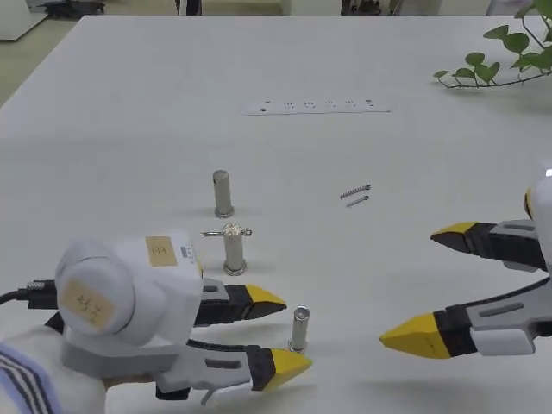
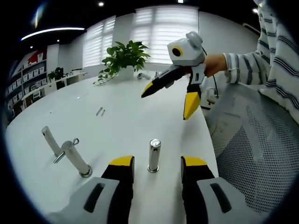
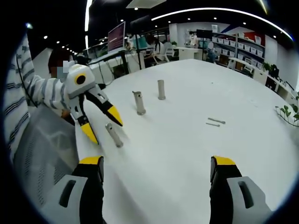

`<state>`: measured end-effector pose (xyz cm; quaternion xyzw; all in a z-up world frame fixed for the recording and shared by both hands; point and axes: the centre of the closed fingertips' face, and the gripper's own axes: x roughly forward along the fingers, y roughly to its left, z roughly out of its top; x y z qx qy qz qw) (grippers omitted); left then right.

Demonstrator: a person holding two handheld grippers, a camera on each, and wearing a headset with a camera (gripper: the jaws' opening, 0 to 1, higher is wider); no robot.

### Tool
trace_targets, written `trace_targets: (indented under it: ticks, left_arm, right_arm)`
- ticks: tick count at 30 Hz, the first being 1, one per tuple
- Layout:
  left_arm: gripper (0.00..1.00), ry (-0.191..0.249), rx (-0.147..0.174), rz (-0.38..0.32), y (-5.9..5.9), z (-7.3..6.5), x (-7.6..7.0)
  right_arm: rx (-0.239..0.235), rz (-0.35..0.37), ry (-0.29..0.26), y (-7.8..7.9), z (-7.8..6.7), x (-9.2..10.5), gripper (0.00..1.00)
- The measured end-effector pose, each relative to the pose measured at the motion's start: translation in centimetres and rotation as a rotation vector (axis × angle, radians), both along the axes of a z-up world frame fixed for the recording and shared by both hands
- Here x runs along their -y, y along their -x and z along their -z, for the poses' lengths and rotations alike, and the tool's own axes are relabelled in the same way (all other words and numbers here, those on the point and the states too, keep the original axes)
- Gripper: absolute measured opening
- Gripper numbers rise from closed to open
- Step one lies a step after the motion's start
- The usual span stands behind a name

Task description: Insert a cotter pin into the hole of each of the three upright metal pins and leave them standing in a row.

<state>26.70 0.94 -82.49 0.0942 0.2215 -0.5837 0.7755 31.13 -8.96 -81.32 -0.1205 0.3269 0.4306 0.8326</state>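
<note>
Steel pin (image 1: 300, 327) near the surface (image 1: 388, 78) front edge stands upright between the parted jaws of my left claw (image 1: 293, 332).
Loose cotter pins (image 1: 354, 196) lie flat farther right; my right claw (image 1: 410, 285), jaws apart, is nearer.

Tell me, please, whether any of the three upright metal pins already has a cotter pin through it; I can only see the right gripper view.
Observer: Yes. The middle pin has a cotter pin through the hole near its top.
Operator: Thank you. Is the left tool gripping the nearest pin?
Observer: No. The left tool is open, and the nearest pin stands upright between its jaw tips, with a gap showing on each side.
Operator: And the far pin?
Observer: The far pin stands upright with no cotter pin through it.
</note>
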Motion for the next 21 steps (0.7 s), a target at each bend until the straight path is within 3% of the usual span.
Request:
trace_targets:
  ticks: [7,11,14,16,17,21]
  left_arm:
    - [0.56,0.032,-0.044,0.015,1.1,-0.7,0.1]
    - [0.58,0.07,-0.073,0.008,1.7,-1.5,0.2]
    - [0.64,0.081,-0.074,-0.002,1.9,-2.0,0.2]
    - [0.71,0.104,-0.093,-0.013,2.1,-2.5,0.3]
    - [0.75,0.127,-0.12,-0.022,2.3,-2.9,0.5]
    - [0.89,0.138,-0.114,-0.021,2.4,-3.7,0.5]
  right_arm:
    - [-0.013,-0.045,0.026,-1.0,0.0,0.2,0.95]
    - [-0.015,-0.074,0.062,-1.8,0.1,0.7,0.93]
    - [-0.02,-0.083,0.08,-2.8,0.3,1.4,0.93]
    - [-0.033,-0.102,0.11,-3.2,0.5,2.0,0.91]
    - [-0.029,-0.118,0.134,-3.6,0.6,2.3,0.9]
    - [-0.032,-0.148,0.153,-4.6,0.4,2.5,0.89]
